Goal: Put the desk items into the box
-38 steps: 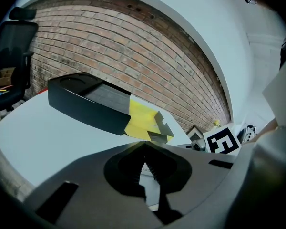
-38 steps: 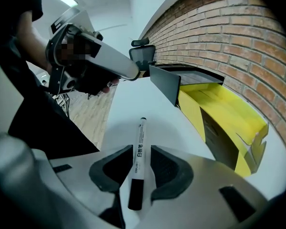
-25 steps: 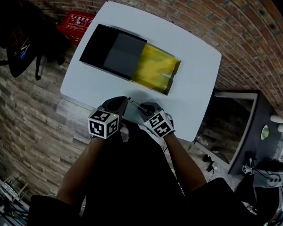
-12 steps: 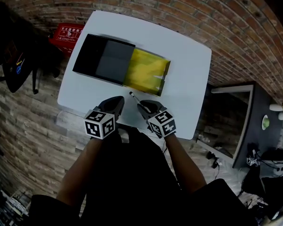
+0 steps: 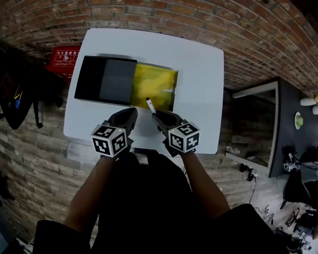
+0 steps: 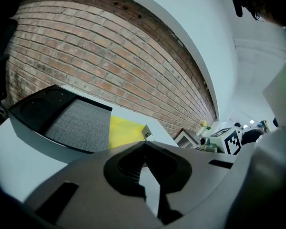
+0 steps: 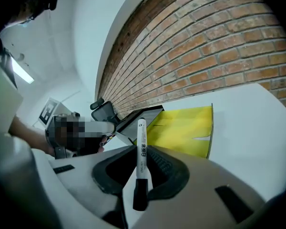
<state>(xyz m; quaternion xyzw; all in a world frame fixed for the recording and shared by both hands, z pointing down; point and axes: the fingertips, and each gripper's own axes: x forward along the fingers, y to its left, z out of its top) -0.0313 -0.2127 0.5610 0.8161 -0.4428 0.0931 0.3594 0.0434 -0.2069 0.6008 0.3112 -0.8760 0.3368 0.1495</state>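
Observation:
A long open box lies on the white table (image 5: 201, 78), with a black end (image 5: 89, 78), a grey foam middle (image 5: 116, 81) and a yellow section (image 5: 155, 82). My right gripper (image 5: 155, 114) is shut on a white marker (image 5: 149, 105) with a black cap, whose far tip reaches the yellow section's near edge. In the right gripper view the marker (image 7: 141, 142) stands upright between the pads of the right gripper (image 7: 142, 151), with the yellow section (image 7: 181, 128) beyond. My left gripper (image 5: 131, 111) hovers beside it, shut and empty. Its view shows the left gripper (image 6: 144, 147) facing the grey foam (image 6: 78, 125).
A red crate (image 5: 66, 57) sits on the brick floor left of the table. A dark chair (image 5: 16, 94) stands farther left, and a dark desk (image 5: 259, 126) stands to the right. The table's near edge runs just under both grippers.
The right gripper has carried the marker forward, from the table's near edge up to the yellow section. The left gripper moved along beside it. The head view shifted.

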